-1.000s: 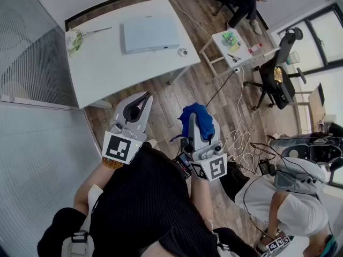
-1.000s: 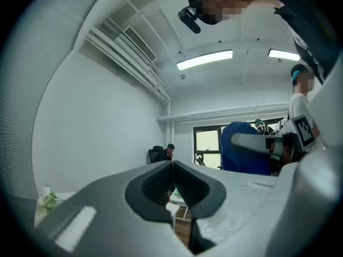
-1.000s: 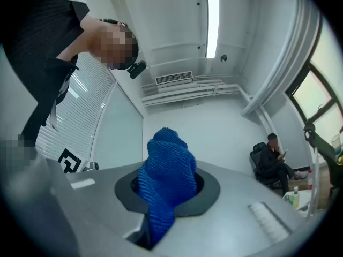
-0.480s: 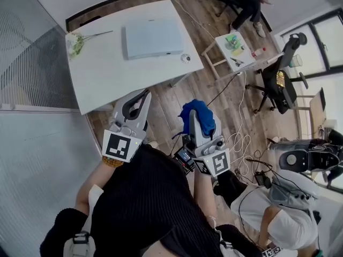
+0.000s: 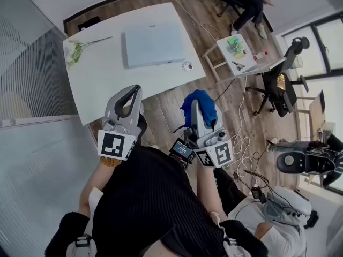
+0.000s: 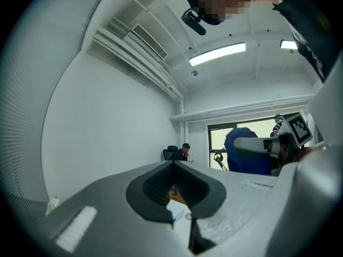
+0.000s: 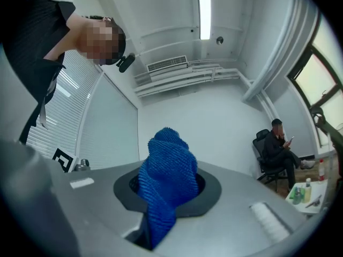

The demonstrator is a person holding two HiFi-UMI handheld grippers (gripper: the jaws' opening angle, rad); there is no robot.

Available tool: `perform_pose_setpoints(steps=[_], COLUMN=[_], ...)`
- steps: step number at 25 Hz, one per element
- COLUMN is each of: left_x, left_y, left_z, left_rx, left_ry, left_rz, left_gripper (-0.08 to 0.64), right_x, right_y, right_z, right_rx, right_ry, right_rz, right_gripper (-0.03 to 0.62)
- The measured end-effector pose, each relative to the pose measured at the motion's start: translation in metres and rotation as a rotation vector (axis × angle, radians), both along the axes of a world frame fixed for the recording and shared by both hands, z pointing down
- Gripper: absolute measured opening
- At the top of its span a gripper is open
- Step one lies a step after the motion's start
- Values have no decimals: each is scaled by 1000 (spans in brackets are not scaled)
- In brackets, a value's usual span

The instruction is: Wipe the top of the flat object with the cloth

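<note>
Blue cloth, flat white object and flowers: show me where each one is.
blue cloth [image 7: 167, 175]: right gripper view, middle of the bunched fabric.
flat white object [image 5: 153, 44]: head view, centre of its top.
flowers [image 5: 74, 51]: head view, the blossoms.

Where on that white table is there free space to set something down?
The widest bare patch of the white table is its near half, between the flowers at the left corner, the flat object and the near edge. A bare strip runs between flowers and object. A small round thing crowds the right corner; the side table is cluttered.
</note>
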State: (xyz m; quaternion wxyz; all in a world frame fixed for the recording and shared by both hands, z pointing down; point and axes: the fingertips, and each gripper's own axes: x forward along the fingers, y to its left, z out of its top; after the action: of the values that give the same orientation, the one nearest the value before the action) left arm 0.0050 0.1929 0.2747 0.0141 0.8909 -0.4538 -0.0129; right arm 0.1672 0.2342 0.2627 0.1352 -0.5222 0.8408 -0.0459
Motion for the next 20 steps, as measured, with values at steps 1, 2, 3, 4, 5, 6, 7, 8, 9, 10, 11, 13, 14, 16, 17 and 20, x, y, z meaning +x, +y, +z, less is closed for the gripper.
perform_pose_setpoints(steps=[1,2,3,4,5,6,7,8,9,10,11,13,14,16,17,20], left_x=[-4,-8,-11,-13,-16,-20,-23,-26,-29,-31,-32,-34,-36,-41,-44,-56], left_y=[-6,-13,-21,-29,-37,-44,-50,-57,-65,-74,-83,-101,-109,-128,-138,-162], left_z=[4,7,9,11,12,13,16,18,19,20,21,24,27,34,39,54], left_rx=[-11,-20,-25,-26,-28,-30,-36,-44,-50,-54,-57,-63,-66,-73,-78,-93], left_ry=[-2,-6,-9,-11,-13,-15,-18,-20,-20,-18,-15,-9,-7,-9,-11,-24], left_rz=[-5,-7,-8,-9,-10,-11,-11,-11,-11,-11,-12,-11,-9,-5,-4,5], left_gripper=[0,0,0,0,0,0,0,0,0,0,0,0,0,0,0,0], right_x=[0,0,2,4,6,7,7,6,5,4,3,-1,-3,-10,-14,-29], right_y=[-7,-16,-25,-36,-45,-54,-61,-67,-74,-82,-91,-107,-115,-134,-144,-172], right_z=[4,7,9,11,12,13,14,16,16,16,16,17,18,22,25,37], right_rx=[-15,-30,-43,-55,-65,-78,-92,-106,-118,-127,-134,-150,-159,-175,-184,-223], right_ry=[2,3,2,1,-2,-5,-7,-8,-7,-3,3,17,22,29,33,50], right_rz=[5,13,26,40,55,68,79,87,92,93,92,90,89,84,80,56], right_gripper=[78,78,80,80,80,80,80,80,80,80,80,80,80,80,80,80])
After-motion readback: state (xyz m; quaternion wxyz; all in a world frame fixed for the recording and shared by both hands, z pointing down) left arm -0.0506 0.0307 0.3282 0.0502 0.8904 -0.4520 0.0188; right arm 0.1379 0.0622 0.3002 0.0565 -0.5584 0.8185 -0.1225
